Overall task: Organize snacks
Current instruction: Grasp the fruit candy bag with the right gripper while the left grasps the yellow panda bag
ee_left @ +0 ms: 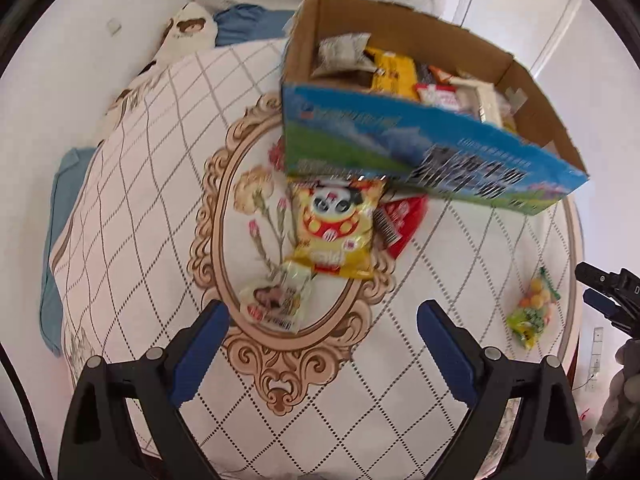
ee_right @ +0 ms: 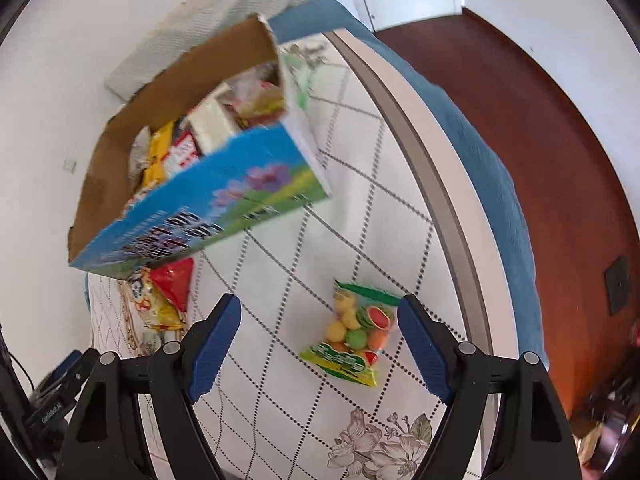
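White bed cover [ee_left: 132, 208] with dotted diamond lines and a curly brown flower frame [ee_left: 288, 380]. Blue sheet [ee_right: 472, 128] along the bed edge. Bear pillow [ee_left: 188, 26] near the wall. White door [ee_left: 516, 8]. Reddish-brown floor [ee_right: 560, 152].

Bed [ee_right: 360, 208] is wide open near the candy bag [ee_right: 352, 336]; the cardboard box [ee_right: 208, 200] blocks the far left.

1. Box [ee_left: 420, 152]: large dark characters and a smaller line of print on its blue side, too blurred to read.
2. Yellow packet [ee_left: 340, 228]: panda picture, lettering illegible.
3. Red packet [ee_left: 400, 220]: barcode only.
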`<state>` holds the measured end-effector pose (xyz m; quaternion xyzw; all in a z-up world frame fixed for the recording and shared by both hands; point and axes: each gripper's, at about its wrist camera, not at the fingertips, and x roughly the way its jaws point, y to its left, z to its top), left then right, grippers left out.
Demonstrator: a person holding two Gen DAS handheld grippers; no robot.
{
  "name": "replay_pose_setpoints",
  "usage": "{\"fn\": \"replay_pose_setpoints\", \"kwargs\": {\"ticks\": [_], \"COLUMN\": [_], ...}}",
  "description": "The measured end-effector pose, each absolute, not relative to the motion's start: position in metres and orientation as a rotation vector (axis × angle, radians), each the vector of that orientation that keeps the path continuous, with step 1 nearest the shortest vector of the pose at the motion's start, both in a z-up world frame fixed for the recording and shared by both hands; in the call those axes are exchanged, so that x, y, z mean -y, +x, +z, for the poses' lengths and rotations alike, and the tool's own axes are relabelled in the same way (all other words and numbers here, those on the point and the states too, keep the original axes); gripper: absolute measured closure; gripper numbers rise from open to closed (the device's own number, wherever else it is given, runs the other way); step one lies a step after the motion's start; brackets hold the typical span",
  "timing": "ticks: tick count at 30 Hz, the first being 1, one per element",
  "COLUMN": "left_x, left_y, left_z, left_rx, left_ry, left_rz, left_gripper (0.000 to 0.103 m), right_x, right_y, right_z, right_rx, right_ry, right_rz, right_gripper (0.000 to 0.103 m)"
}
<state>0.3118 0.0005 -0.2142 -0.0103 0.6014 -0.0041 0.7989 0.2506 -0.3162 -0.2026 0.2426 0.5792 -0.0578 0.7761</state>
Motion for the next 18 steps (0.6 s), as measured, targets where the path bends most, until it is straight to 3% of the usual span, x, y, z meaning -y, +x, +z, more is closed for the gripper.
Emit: {"fn": "replay_pose_setpoints", "kwargs": {"ticks": [4,6,9,18], "left_x": [-0.011,-0.014,-0.015,-0.005], "left_y": [0.305,0.306,0.313,0.375], "left_z": [-0.251,-0.262,-0.267,-0.281], "left_rx": [-1.365,-1.393,-1.392,-1.388], "left_ry": [0.010,0.025,0.014,-0.122], "left_rz": [0.029,0.031,0.017,-0.062], "left_gripper": [0.007,0.007,0.007,0.007], "right_x": [0.326,0.323,0.311,0.259], "right_y": [0.246,0.247,0.250,0.255], "right_z": [-0.248,-0.267,-0.283,-0.284], "right_rx": [-1.336,-1.370,-1.397,-1.416], "right_ry": [0.591,0.595,0.573,0.415], "right_rz": [-0.155,-0.146,-0.125,-0.050], "right_gripper": [0.020,0.032,0.040,0.042]}}
